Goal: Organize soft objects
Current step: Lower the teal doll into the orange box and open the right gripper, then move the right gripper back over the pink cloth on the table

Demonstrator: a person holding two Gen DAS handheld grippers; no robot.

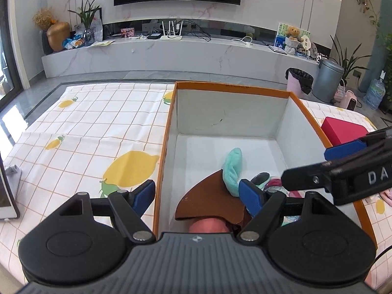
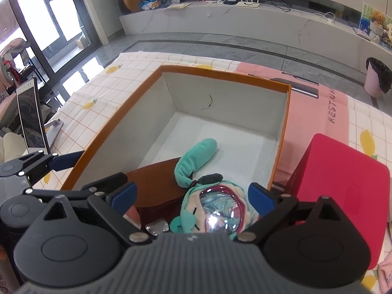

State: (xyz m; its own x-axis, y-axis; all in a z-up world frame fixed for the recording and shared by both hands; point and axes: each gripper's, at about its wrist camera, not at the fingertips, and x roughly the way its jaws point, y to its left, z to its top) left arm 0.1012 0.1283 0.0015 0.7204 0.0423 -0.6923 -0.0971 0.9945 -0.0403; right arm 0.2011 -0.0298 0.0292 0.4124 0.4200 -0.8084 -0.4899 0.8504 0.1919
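Your left gripper (image 1: pixel 198 193) and right gripper (image 2: pixel 192 194) both stand wide apart and empty above the orange-rimmed box (image 2: pixel 281 132), where the teal plush toy (image 2: pixel 196 156) lies.

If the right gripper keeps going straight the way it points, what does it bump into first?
Probably the teal plush toy lying in the orange box, right between the open right gripper fingers, though depth is hard to judge.

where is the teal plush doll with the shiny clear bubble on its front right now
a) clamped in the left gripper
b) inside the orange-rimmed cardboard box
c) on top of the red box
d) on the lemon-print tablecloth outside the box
b: the teal plush doll lies on the white floor of the orange-rimmed cardboard box, beside a brown leather piece, with the open right gripper above it, not gripping.
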